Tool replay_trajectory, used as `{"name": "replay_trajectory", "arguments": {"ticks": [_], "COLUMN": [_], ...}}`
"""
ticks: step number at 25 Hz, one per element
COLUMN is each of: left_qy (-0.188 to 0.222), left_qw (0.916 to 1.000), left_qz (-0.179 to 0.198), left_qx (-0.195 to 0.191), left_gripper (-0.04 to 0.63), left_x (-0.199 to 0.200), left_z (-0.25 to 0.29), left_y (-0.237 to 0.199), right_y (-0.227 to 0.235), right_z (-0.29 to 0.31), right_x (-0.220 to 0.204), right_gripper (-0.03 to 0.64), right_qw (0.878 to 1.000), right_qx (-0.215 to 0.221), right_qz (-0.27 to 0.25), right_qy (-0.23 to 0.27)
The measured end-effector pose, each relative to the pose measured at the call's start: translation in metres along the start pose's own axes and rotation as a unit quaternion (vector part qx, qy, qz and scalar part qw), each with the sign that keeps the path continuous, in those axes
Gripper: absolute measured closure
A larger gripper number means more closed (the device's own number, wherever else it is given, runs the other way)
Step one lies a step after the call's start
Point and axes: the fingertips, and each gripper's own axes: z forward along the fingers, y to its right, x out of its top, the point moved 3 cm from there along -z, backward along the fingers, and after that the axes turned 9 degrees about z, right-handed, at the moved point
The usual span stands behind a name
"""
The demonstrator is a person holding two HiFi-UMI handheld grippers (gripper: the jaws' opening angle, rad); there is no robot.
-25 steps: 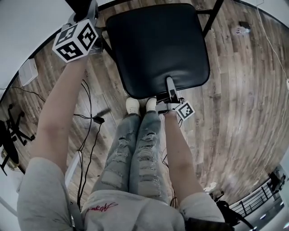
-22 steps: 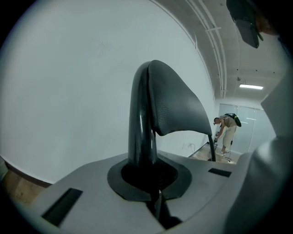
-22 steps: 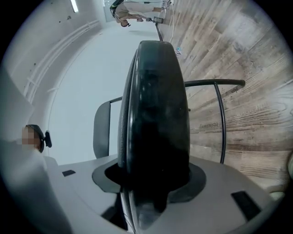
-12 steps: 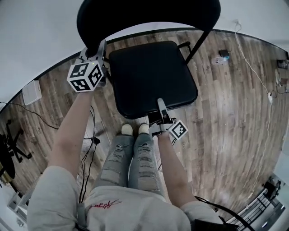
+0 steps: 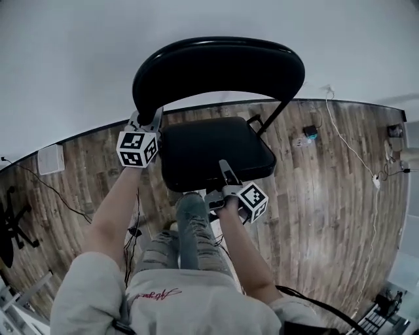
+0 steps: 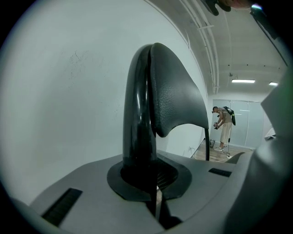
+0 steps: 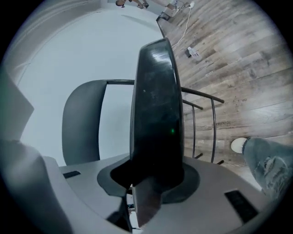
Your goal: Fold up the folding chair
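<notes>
Black padding and glossy black tubing made up the folding chair (image 5: pixel 219 105), which was seen directly ahead of both tools, over a wooden floor (image 5: pixel 327 196) and close to a pale wall (image 5: pixel 196 19). The left tool (image 5: pixel 146 120) was clamped, jaws almost together, on the frame tube (image 6: pixel 137 114) at the side edge of the backrest (image 5: pixel 219 69). The tube rose straight up out of those jaws, and the padded backrest curved away just to its right. The right tool (image 5: pixel 224 167) was set on the front edge of the seat (image 5: pixel 209 147). Its jaws were closing on that edge, and the cushion filled the gap between them. Beyond the right tool the seat was viewed edge-on, with the backrest to its left and thin frame legs (image 7: pixel 213 132) to its right. Below and behind the right tool, legs in torn jeans (image 5: pixel 190 229) and a white shoe (image 7: pixel 238 145) were seen above the floor. Far beyond the left tool, another person (image 6: pixel 224 128) was seen standing.
</notes>
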Motion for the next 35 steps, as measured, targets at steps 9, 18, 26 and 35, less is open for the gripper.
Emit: {"name": "replay_trajectory", "arguments": {"ticks": [9,18,26,35], "left_qy": [-0.016,-0.050,-0.046,-0.026], "left_qw": [0.9995,0.9964,0.9980,0.9993], "left_qz": [-0.006,-0.045,-0.018,0.021], "left_qx": [0.025,0.051,0.039,0.018], "left_gripper": [0.577,0.577,0.577,0.575], "left_x": [0.019,0.012,0.025,0.040], "left_z": [0.043,0.073,0.073,0.082], "left_y": [-0.043,-0.077,-0.081,-0.095], "right_y": [-0.074,-0.110,-0.135,-0.166], "right_z": [0.072,0.121,0.154,0.206], "right_x": [-0.003,0.002,-0.004,-0.004], "right_gripper": [0.476,0.477,0.477,0.477], "right_qw": [0.993,0.990,0.984,0.969], "right_qx": [-0.112,-0.144,-0.172,-0.243], "right_qz": [0.014,-0.005,0.034,0.047], "right_qy": [0.017,0.005,0.000,0.013]}}
